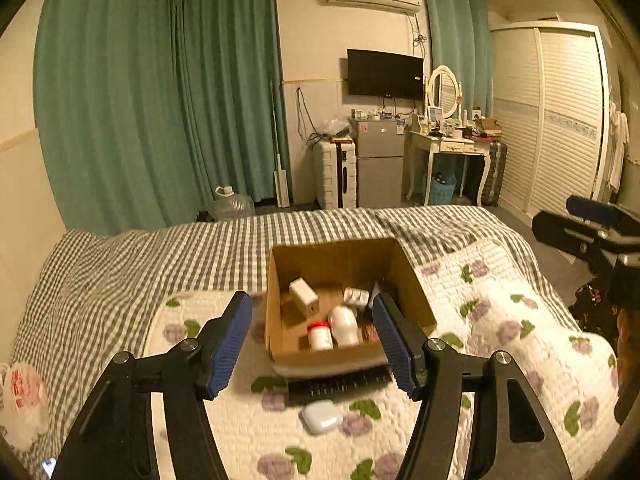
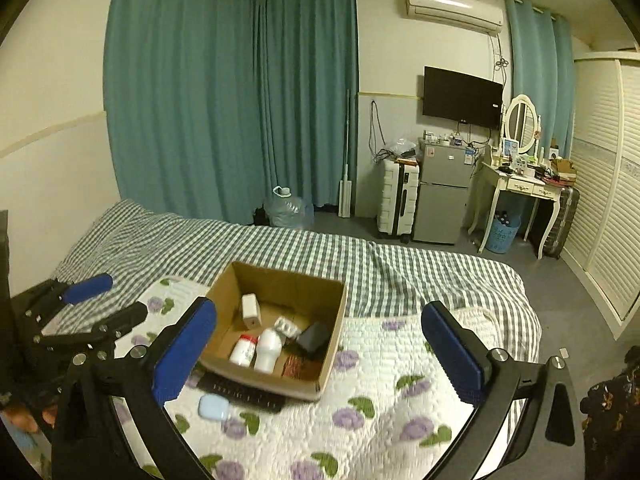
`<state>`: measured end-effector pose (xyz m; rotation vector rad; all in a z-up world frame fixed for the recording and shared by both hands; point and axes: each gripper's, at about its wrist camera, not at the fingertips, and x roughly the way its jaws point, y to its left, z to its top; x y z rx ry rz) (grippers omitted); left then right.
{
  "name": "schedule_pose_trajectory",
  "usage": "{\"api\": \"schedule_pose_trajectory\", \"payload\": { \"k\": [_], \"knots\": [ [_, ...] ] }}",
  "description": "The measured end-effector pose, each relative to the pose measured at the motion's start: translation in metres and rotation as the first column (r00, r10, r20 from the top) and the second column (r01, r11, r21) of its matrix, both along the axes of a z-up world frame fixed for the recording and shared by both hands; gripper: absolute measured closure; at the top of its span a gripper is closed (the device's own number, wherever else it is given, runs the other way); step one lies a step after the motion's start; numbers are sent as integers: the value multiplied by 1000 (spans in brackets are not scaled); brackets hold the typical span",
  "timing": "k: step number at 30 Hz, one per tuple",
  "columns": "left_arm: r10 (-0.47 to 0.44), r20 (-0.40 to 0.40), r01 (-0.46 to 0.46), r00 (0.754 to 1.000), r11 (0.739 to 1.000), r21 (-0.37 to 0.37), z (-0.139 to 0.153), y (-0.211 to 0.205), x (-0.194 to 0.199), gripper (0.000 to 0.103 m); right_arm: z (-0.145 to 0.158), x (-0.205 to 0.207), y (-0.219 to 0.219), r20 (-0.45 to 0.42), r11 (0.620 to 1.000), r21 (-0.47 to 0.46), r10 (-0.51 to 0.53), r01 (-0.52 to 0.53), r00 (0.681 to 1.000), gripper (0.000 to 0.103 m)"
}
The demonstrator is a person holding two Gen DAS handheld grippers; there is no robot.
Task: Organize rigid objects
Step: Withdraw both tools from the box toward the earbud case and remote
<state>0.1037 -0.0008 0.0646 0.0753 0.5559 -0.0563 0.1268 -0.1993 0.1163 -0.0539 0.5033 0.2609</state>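
Note:
An open cardboard box (image 1: 276,280) (image 2: 332,340) sits on the flowered quilt on the bed. Inside lie a white red-capped bottle (image 1: 319,335) (image 2: 243,350), a white bottle (image 1: 343,324) (image 2: 267,350), a white adapter (image 1: 304,297) (image 2: 250,311), a blister pack (image 2: 289,326) and a dark block (image 2: 314,338). A black comb (image 1: 340,386) (image 2: 240,392) and a pale blue earbud case (image 1: 322,416) (image 2: 214,407) lie on the quilt in front of the box. My left gripper (image 1: 314,346) is open and empty above them. My right gripper (image 2: 320,354) is open and empty, near the box.
The bed has a grey checked sheet (image 1: 180,256) and flowered quilt (image 2: 400,360). A plastic bag (image 1: 24,404) lies at the left edge. Beyond the bed stand a water jug (image 2: 288,210), suitcase (image 2: 398,202), small fridge (image 2: 442,196), dressing table (image 2: 520,188) and wardrobe (image 1: 556,120).

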Motion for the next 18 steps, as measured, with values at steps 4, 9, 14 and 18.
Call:
{"api": "schedule_pose_trajectory", "payload": {
  "k": [4, 9, 14, 18],
  "knots": [
    [11, -34, -12, 999, 999, -36, -20, 4, -10, 37, -24, -18, -1, -16, 1000, 14, -5, 5, 1000, 0],
    [50, -78, -52, 996, 998, -26, -54, 3, -4, 37, -66, -17, 2, -47, 999, 30, -36, 38, 998, 0],
    [59, -136, -64, 989, 998, -28, -95, 6, 6, 37, -106, 1, 12, -86, 999, 22, -34, 37, 996, 0],
    [71, -219, -76, 973, 997, -13, -136, 7, 20, 37, -145, 16, 22, -152, 1000, 0, -23, 23, 988, 0]
  ]
}}
